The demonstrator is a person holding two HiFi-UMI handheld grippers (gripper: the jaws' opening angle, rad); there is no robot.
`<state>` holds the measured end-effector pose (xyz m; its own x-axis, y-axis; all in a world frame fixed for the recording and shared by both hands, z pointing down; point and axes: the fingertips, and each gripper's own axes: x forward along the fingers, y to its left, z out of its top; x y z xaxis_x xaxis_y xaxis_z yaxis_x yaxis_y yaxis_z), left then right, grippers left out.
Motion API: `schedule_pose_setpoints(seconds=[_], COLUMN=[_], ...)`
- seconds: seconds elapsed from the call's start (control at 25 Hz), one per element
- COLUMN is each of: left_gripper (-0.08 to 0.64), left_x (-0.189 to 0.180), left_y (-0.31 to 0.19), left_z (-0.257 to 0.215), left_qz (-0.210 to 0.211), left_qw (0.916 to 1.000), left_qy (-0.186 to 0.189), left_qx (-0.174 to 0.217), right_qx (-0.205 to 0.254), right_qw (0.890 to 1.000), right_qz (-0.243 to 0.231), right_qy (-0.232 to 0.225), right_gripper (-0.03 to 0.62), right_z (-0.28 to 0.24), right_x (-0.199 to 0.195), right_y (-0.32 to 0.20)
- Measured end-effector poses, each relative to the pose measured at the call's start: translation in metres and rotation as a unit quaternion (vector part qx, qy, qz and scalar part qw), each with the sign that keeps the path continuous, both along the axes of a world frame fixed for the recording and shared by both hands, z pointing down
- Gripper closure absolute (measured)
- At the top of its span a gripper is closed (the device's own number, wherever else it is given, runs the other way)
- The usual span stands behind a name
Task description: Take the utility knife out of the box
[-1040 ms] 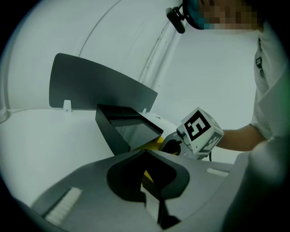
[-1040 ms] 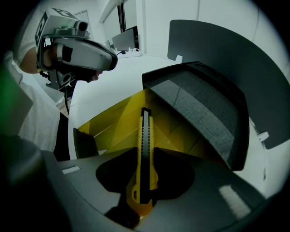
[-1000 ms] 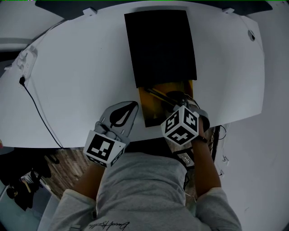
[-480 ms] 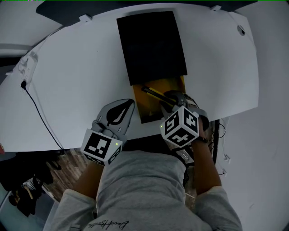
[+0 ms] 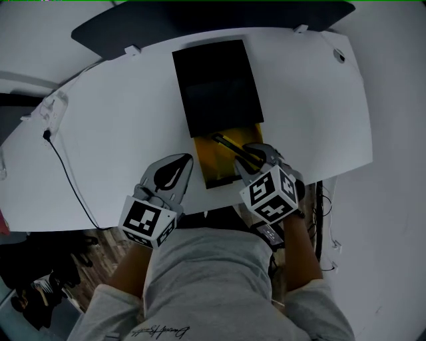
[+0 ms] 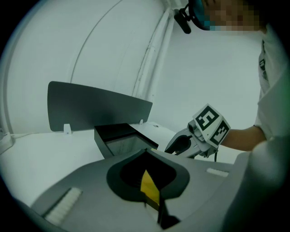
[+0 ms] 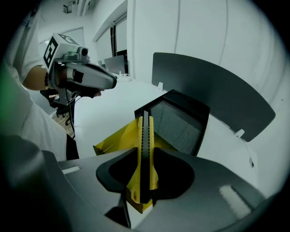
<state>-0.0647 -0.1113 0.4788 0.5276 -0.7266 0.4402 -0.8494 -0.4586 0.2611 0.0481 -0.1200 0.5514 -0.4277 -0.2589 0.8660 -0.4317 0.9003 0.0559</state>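
The box (image 5: pixel 216 86) lies on the white table (image 5: pixel 100 133) at 12 o'clock from the person. It is a black sleeve with a yellow tray (image 5: pixel 214 170) pulled out of its near end toward 6 o'clock.

The right gripper (image 5: pixel 251 158) is at about 4 o'clock of the tray. Its jaws are clenched on the knife (image 5: pixel 229 145), a yellow handle with a black strip down its middle. The jaws hold it by its rear part, and the rest points away from the gripper toward 10 o'clock, over the right half of the tray. In the right gripper view the knife stands in front of the sleeve's open mouth, with the tray behind and below it. I cannot tell whether its tip touches the tray.

The left gripper (image 5: pixel 190 158) is at 9 o'clock of the tray, its tip against the tray's left wall. In the left gripper view its jaws are closed together with a thin yellow edge pinched between them, which looks like that wall.

A dark grey panel (image 5: pixel 200 20) stands along the far edge of the table at 12 o'clock. A black cable (image 5: pixel 63 166) runs across the table at 9 o'clock.
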Motion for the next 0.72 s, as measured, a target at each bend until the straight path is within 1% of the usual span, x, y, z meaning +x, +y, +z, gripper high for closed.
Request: schedule_pose_setpoints(seconds=[0.24,0.4,0.72], left_gripper=[0.560,0.560,0.560], left_x=[0.001,0.002,0.006], left_y=[-0.003,-0.008,-0.005], left_z=[-0.022,-0.039,-0.073], left_qz=[0.003,0.004,0.004], left_qw=[0.9999,0.9995,0.9980], left_qy=[0.000,0.005,0.008], left_qx=[0.015,0.030,0.063], right_qx=[0.014,0.023,0.048], right_qw=[0.998,0.993,0.983], right_qz=[0.040,0.063,0.090], right_qy=[-0.053,-0.097,-0.153], right_gripper=[0.462,0.461,0.461], right_z=[-0.030,-0.055,-0.101], right_x=[0.002,-0.002,-0.003], right_y=[-0.006,-0.009,-0.006])
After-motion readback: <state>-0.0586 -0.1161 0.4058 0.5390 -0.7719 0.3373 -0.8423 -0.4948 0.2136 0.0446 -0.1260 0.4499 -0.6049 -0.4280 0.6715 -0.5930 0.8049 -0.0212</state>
